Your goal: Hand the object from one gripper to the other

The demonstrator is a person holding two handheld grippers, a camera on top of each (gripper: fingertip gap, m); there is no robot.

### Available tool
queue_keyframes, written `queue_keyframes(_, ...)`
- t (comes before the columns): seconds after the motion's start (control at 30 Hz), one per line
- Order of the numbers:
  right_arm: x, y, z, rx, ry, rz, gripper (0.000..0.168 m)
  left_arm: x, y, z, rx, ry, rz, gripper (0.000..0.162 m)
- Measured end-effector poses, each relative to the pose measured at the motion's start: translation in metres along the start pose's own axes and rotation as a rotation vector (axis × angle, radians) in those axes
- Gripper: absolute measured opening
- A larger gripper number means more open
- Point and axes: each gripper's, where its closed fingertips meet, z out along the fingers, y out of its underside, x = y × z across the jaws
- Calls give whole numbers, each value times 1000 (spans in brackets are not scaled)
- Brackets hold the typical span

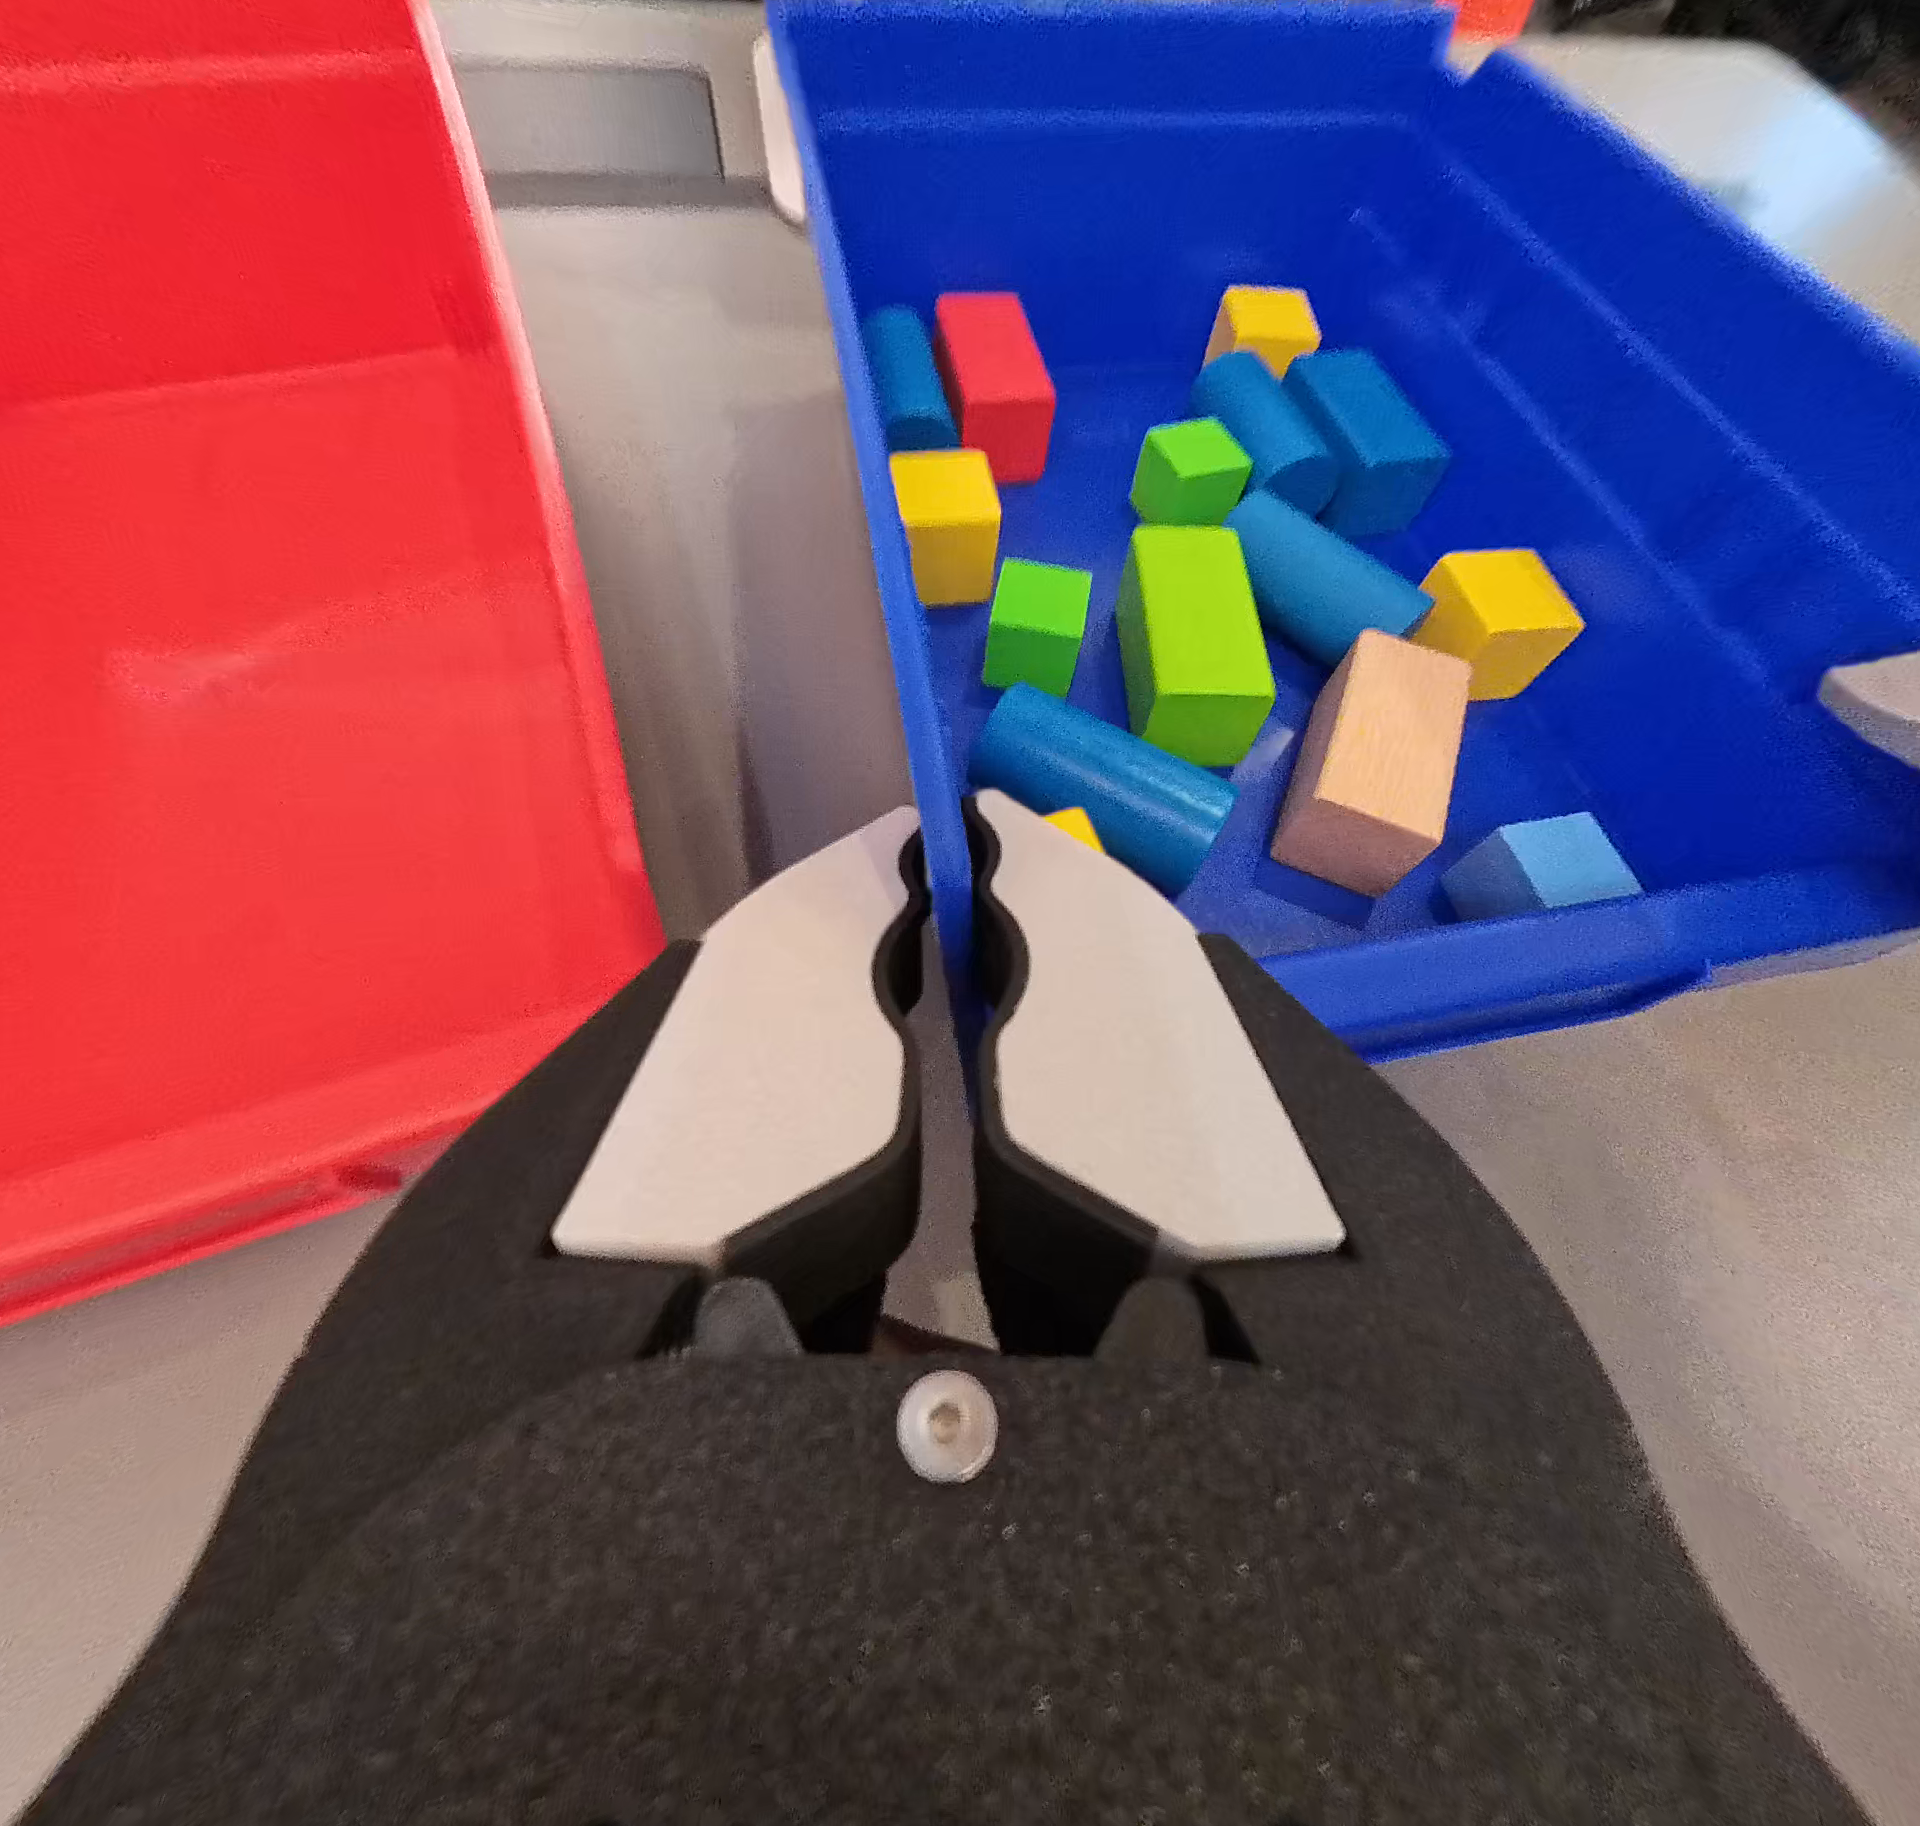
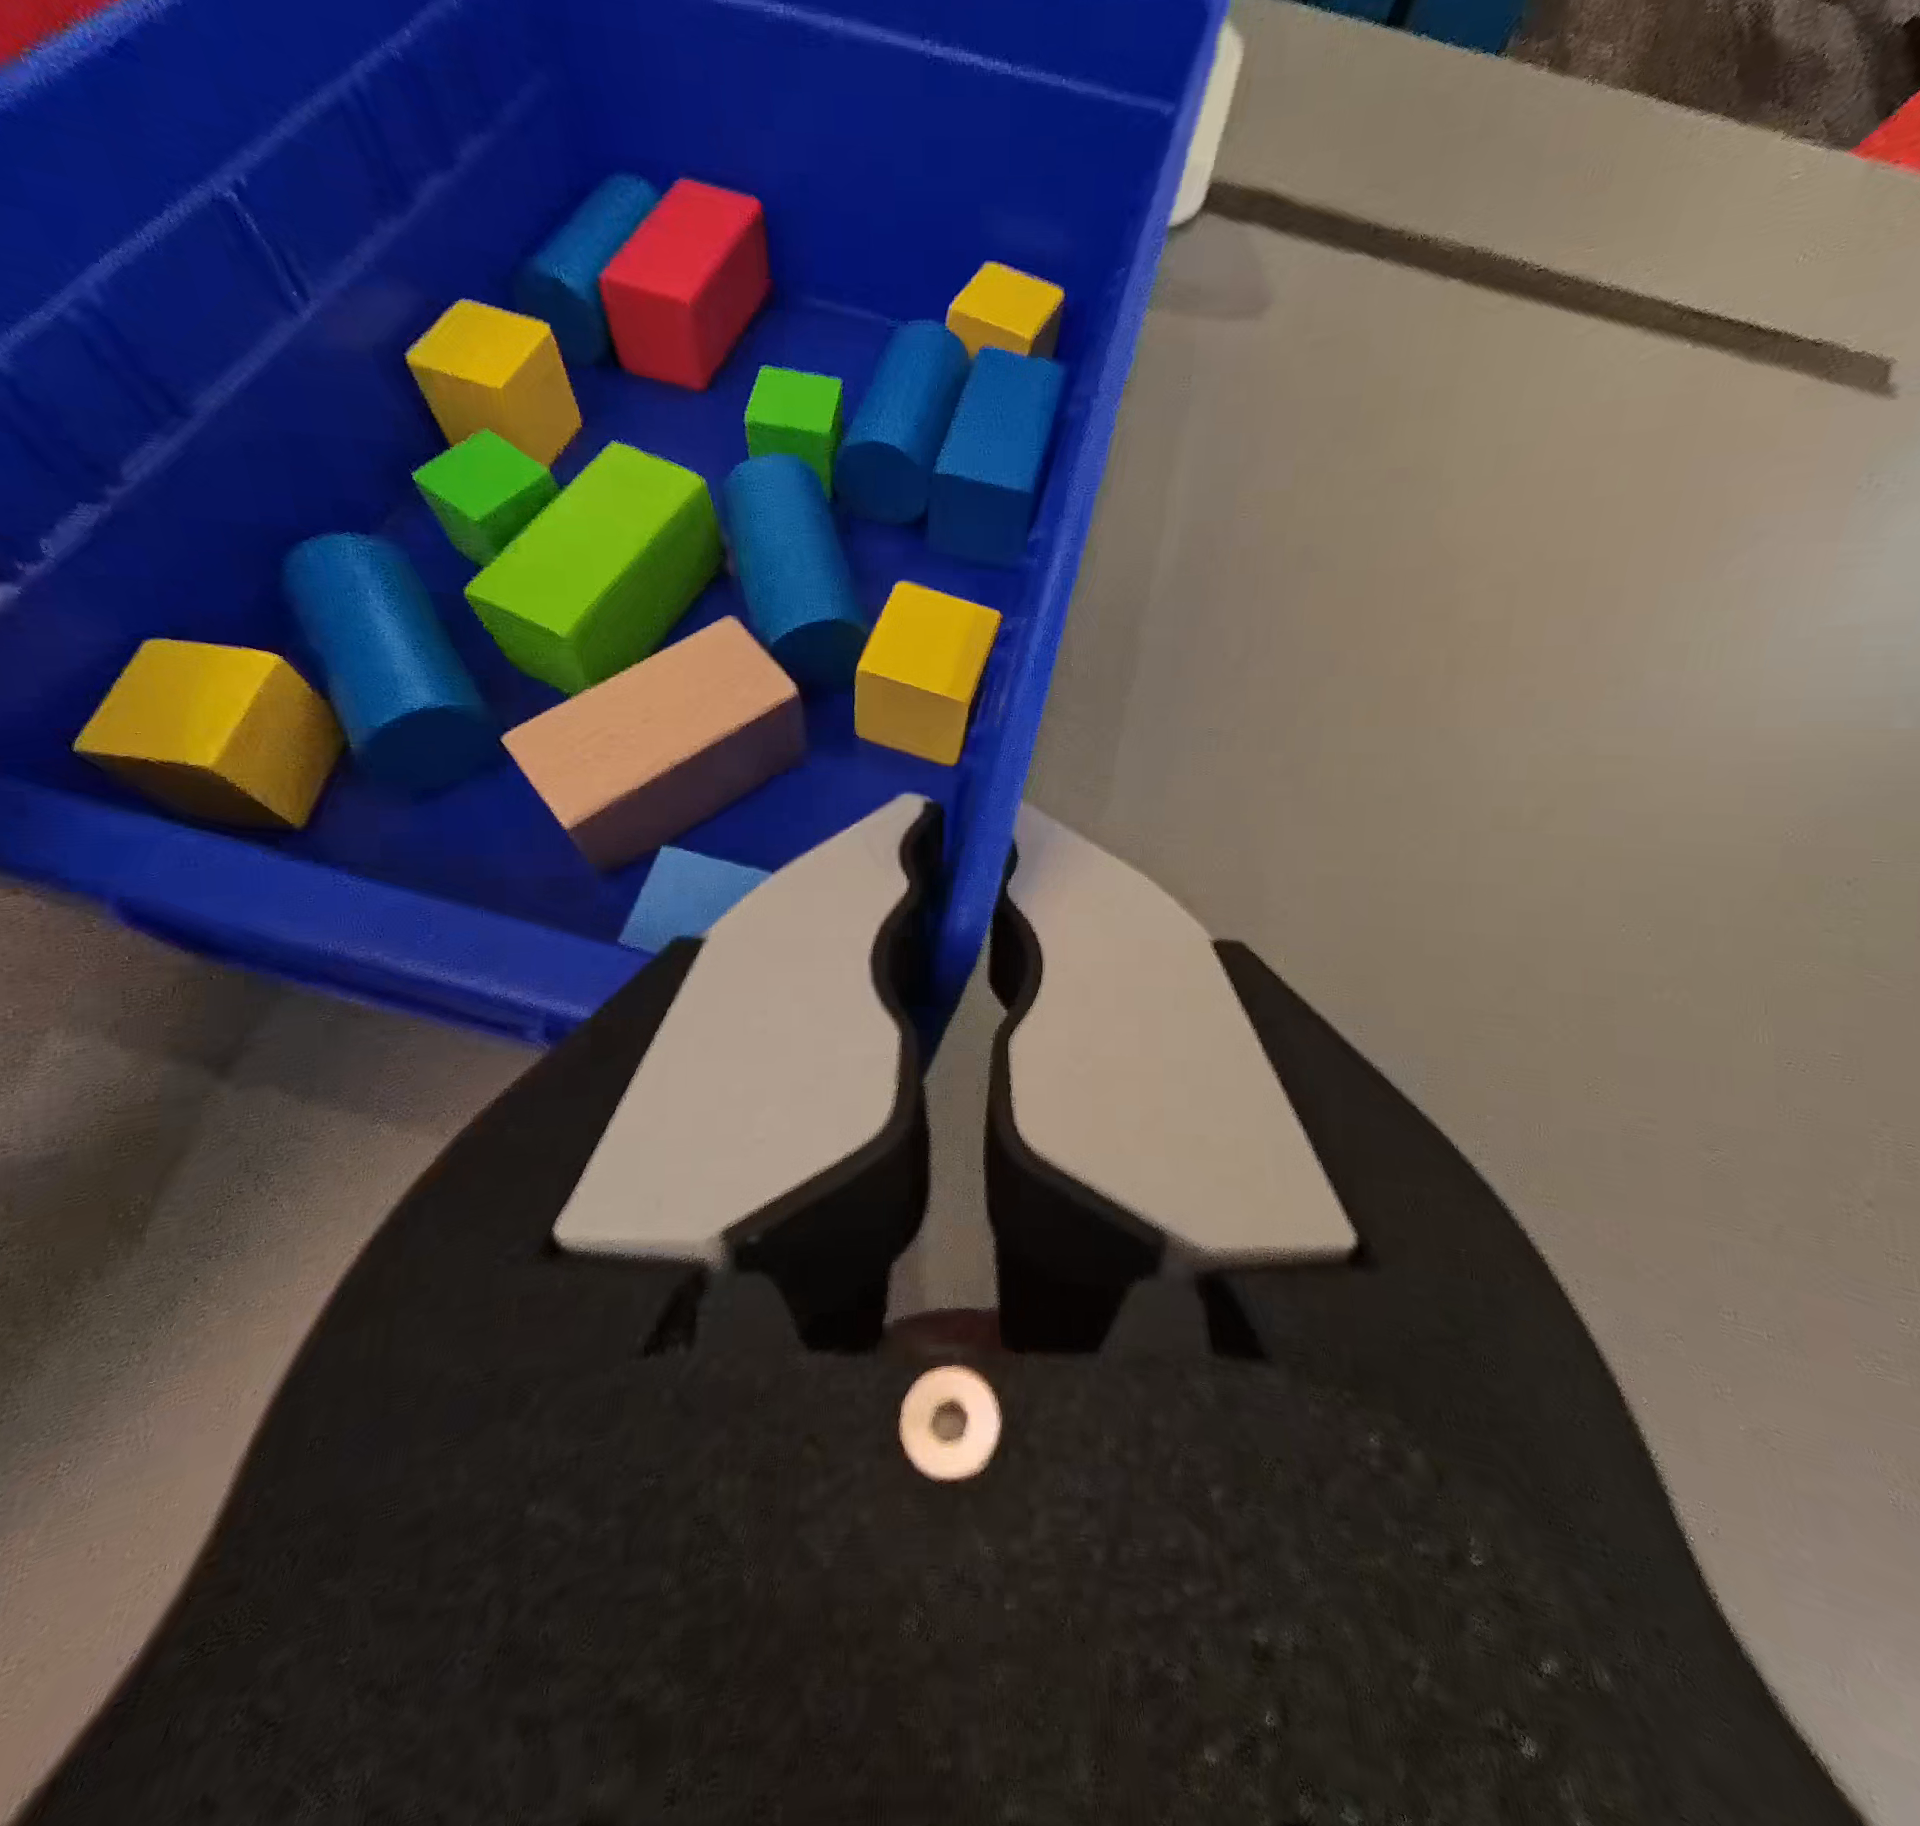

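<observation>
A blue bin (image 1: 1143,114) holds several wooden blocks: a red one (image 1: 995,384), a long green one (image 1: 1195,644), a plain wood one (image 1: 1371,758), yellow cubes and blue cylinders. My left gripper (image 1: 948,820) is shut on the bin's left wall, which runs between its fingers. My right gripper (image 2: 971,820) is shut on the right wall of the same bin (image 2: 727,62). The red block (image 2: 686,280), green block (image 2: 592,566) and wood block (image 2: 655,737) also show in the right wrist view. A grey fingertip of the right gripper (image 1: 1875,716) shows at the bin's right wall.
A large red bin (image 1: 260,529) stands just left of the blue bin, with a narrow strip of grey table (image 1: 675,529) between them. Grey table (image 2: 1507,737) lies right of the blue bin. Dark clutter and blue items sit beyond the table's far edge.
</observation>
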Motion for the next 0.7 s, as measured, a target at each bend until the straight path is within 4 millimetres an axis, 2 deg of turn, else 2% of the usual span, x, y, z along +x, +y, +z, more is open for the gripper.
queue_keyframes(0.07,3,-27,-17,65,-1,6,5,1,-20,-13,60,16,-1,4)
queue_keyframes(0.13,1,-37,-30,160,23,3,5,0,-23,-17,97,0,19,3)
queue_keyframes(0.2,-1,-21,-20,128,33,9,6,-3,-12,-10,67,-9,4,3)
queue_keyframes(0.3,-3,-2,-10,35,0,54,5,-2,-6,-11,36,-23,22,3)
queue_keyframes(0.4,-5,-10,-17,128,22,40,5,-4,-12,-16,115,-57,42,2)
queue_keyframes(0.47,-6,-14,-11,134,-9,68,5,-7,-12,-11,113,-54,30,3)
queue_keyframes(0.57,-6,-6,1,87,-6,65,4,-9,1,-2,65,-63,17,2)
queue_keyframes(0.7,-11,9,12,137,-5,49,5,-13,12,7,93,-93,34,2)
